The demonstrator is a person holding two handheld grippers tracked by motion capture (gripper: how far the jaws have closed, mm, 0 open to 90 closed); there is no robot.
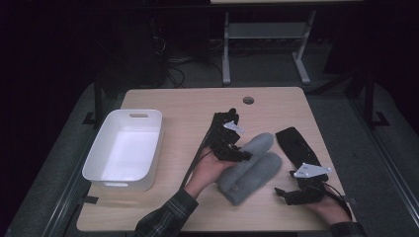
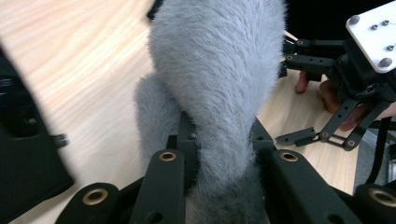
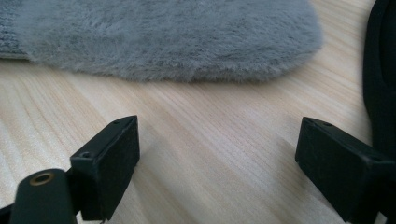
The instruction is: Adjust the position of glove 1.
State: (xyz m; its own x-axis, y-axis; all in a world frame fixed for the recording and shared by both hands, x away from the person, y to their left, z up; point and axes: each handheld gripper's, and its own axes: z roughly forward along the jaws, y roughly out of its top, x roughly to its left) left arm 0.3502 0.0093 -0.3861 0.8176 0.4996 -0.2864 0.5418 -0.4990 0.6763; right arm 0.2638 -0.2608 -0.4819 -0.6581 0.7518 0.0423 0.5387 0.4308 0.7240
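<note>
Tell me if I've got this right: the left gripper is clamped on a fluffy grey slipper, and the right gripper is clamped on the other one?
Not quite. The left gripper is indeed clamped on a fluffy grey slipper, but the right gripper holds nothing: the right gripper view shows its jaws wide apart over bare table, short of the other slipper.

A dim room: grey floor (image 1: 346,123), a light wooden table (image 1: 188,106), and perhaps a white-legged desk frame (image 1: 267,44) beyond.

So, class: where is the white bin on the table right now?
In the high view, the white bin sits at the table's left edge, well left of the two grey fuzzy socks and the left gripper clamped on one of them.
</note>
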